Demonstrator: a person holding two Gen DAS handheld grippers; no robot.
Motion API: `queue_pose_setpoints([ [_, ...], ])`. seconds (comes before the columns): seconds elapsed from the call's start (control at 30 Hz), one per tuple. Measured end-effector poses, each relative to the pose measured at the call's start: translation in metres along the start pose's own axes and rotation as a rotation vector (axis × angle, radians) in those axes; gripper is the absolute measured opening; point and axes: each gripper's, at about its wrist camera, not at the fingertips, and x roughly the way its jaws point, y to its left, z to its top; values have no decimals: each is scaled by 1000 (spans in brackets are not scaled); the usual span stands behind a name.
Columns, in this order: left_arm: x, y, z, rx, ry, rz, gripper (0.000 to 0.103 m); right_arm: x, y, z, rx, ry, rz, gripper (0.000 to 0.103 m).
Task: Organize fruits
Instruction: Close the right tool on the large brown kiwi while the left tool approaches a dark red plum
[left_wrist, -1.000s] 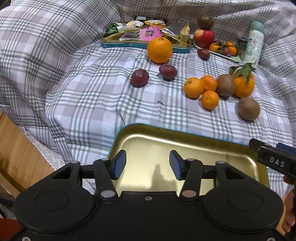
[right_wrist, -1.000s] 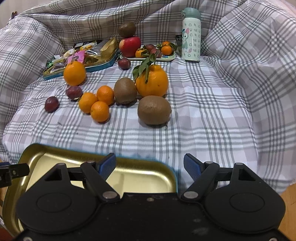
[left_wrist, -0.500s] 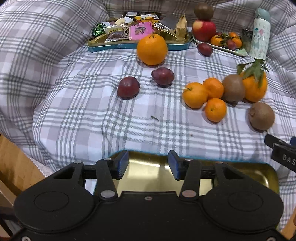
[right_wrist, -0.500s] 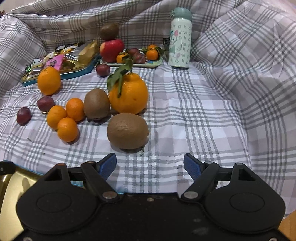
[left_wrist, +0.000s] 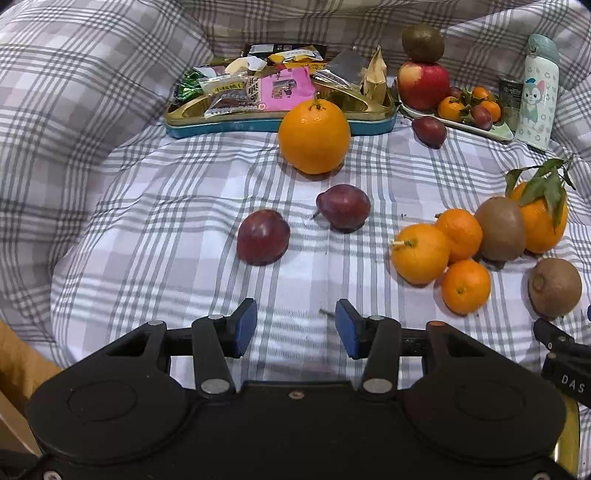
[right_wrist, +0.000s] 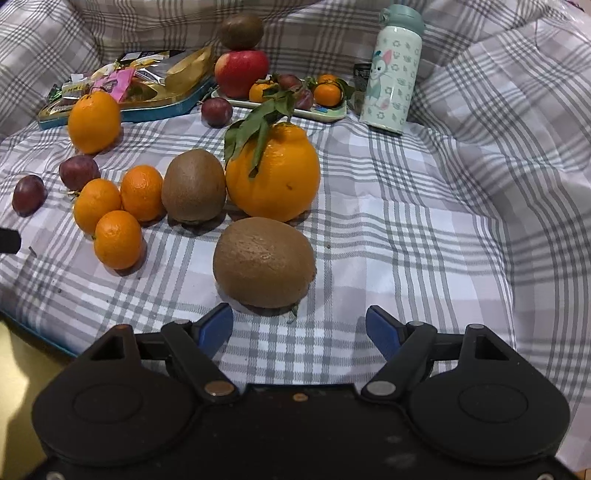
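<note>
Loose fruit lies on a plaid cloth. In the left wrist view, my left gripper is open and empty, just short of two purple plums, with a big orange behind them. In the right wrist view, my right gripper is open and empty, right before a brown kiwi. Behind it are a leafy orange, a second kiwi and three mandarins. A sliver of the gold tray shows at the lower left.
A teal tin of snack packets stands at the back. A small plate holds an apple, a kiwi and small fruit. A patterned bottle stands at the back right. Raised cloth folds ring the area.
Both grippers have moved forward over the cloth, away from the gold tray, which has dropped out from under them. The fruit looms closer. Both stay open.
</note>
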Motion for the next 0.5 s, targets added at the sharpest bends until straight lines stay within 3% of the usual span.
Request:
queue_pose_setpoints([
  [0.23,17,2,4,11,24,-20,54,9,-14,6,140,48,56,85],
  [0.5,29,7,7,0,40,-33,54,13,-6,16,101,45,102,86],
])
